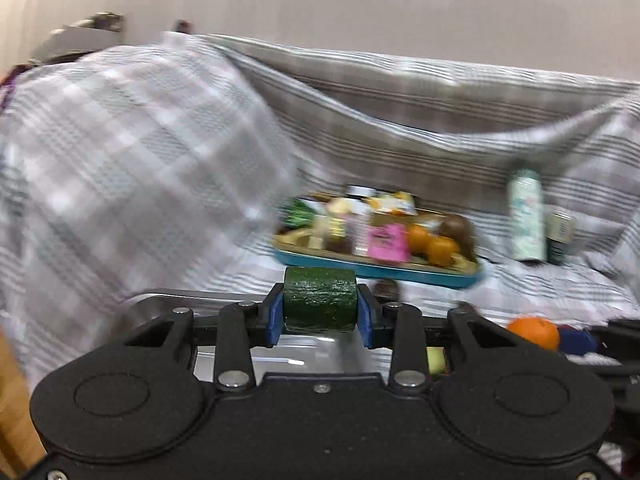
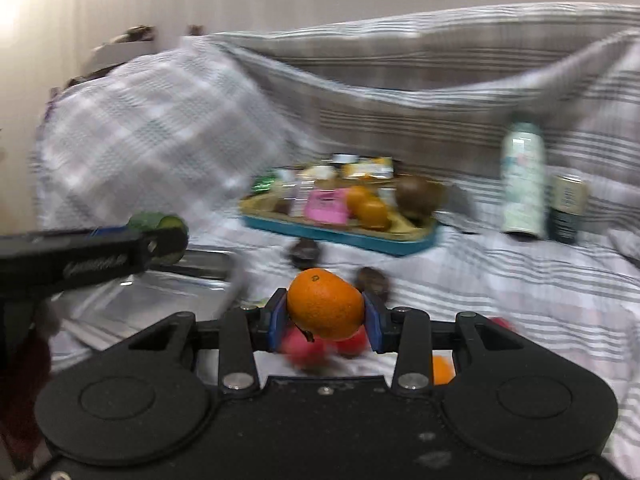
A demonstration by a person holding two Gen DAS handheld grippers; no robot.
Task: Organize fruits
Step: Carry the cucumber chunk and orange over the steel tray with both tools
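Orange (image 2: 325,305) pinched in right gripper (image 2: 325,312), cucumber chunk (image 1: 320,299) in left gripper (image 1: 320,312) — mid-carry, next: release over steel tray (image 2: 160,292) below-left of jaws.

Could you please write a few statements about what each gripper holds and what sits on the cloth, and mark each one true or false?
1. The left gripper is shut on a green cucumber piece. True.
2. The right gripper is open, holding nothing. False: it grips an orange.
3. The blue tray holds two oranges and a pink packet. True.
4. The tall white can lies on its side. False: it stands upright.
5. A metal tray lies below the left gripper. True.
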